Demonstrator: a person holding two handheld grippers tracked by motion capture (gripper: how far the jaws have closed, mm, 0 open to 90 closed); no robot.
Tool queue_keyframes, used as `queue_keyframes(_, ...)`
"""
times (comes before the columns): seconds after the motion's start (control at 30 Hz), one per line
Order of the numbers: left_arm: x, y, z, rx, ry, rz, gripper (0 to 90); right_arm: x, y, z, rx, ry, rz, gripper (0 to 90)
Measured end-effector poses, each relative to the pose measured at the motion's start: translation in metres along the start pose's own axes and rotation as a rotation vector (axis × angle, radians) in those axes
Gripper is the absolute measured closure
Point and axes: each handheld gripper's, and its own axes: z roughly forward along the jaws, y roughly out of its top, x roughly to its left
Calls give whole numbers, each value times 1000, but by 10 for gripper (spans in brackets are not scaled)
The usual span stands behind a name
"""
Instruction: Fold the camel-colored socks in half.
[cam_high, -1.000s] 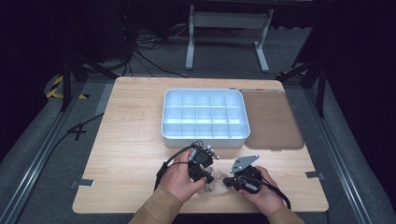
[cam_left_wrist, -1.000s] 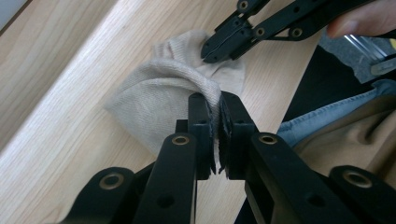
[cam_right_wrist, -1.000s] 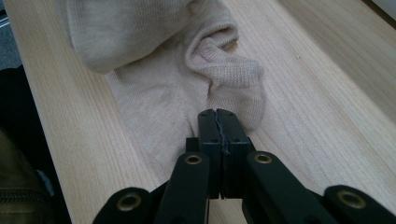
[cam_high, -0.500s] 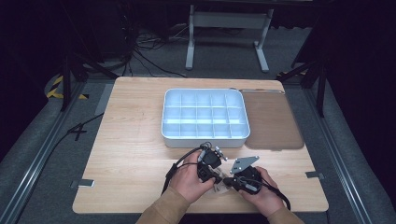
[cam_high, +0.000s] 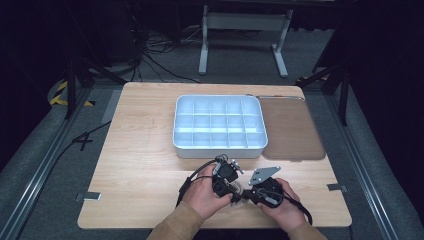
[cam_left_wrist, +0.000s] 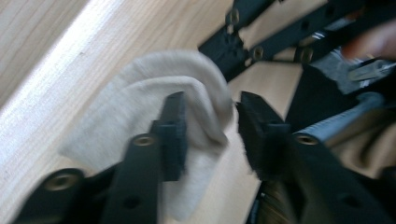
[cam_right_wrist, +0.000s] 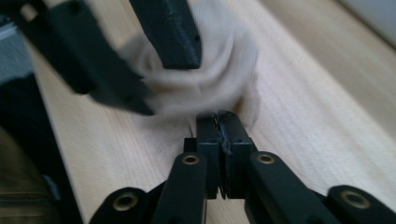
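Cloth (cam_left_wrist: 154, 107), a small beige piece bunched into soft folds, lies on the wooden counter (cam_high: 140, 150) at the lower middle of the high view, between the two hands and well short of the white compartment tray (cam_high: 219, 122) and the brown mat (cam_high: 292, 127) beside it. The work in hand looks like folding or regripping this cloth, and it should go best if one side stays pinned while the other takes a fresh bite: place the free tongs over a single fold near its edge, not over the whole bundle, and close only once the fabric sits squarely between the pads, so it doesn't slip out or drag the pinned side along. The left tongs (cam_left_wrist: 210, 126) have just been opening and stand moderately wide, a hump of cloth between the jaws, with the pads seemingly not pressing it. The right tongs (cam_right_wrist: 219, 135) are closed tight at the lower middle of their own view, pinching the near hem of the cloth, though blur makes the bite hard to judge
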Motion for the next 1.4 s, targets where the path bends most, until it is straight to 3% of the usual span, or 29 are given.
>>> queue_keyframes(0.1, -2, -5, -21, -60, 3, 7, 548, -1, 4, -17, -34, -4, 3, 870)
queue_keyframes(0.27, 2, -22, -51, -104, 77, -17, 550, 2, 14, -36, -77, -25, -1, 872)
queue_keyframes(0.4, 10, -35, -59, -109, 124, -59, 570, 10, 25, -36, -91, -11, -34, 866)
queue_keyframes(0.5, 17, -46, -63, -105, 159, -91, 616, 24, 38, -26, -92, 19, -82, 853)
queue_keyframes(0.6, 19, -53, -63, -103, 179, -102, 696, 31, 43, -11, -70, 27, -104, 840)
queue_keyframes(0.77, 20, -53, -57, -103, 200, -85, 752, 29, 41, 1, -26, 3, -105, 837)
queue_keyframes(0.93, 18, -41, -39, -136, 193, -17, 833, 24, 34, -2, -19, -4, -85, 844)
queue_keyframes(1.03, 15, -33, -23, -118, 195, 43, 889, 23, 30, -3, -14, -9, -77, 844)
queue_keyframes(1.13, 16, -30, -14, -93, 192, 67, 897, 22, 27, -4, -14, -11, -71, 841)
queue_keyframes(1.3, 18, -27, -3, -72, 181, 69, 897, 19, 20, -2, -5, -17, -73, 835)
queue_keyframes(1.4, 20, -25, 2, -32, 190, 84, 898, 17, 16, 0, 9, -20, -72, 830)
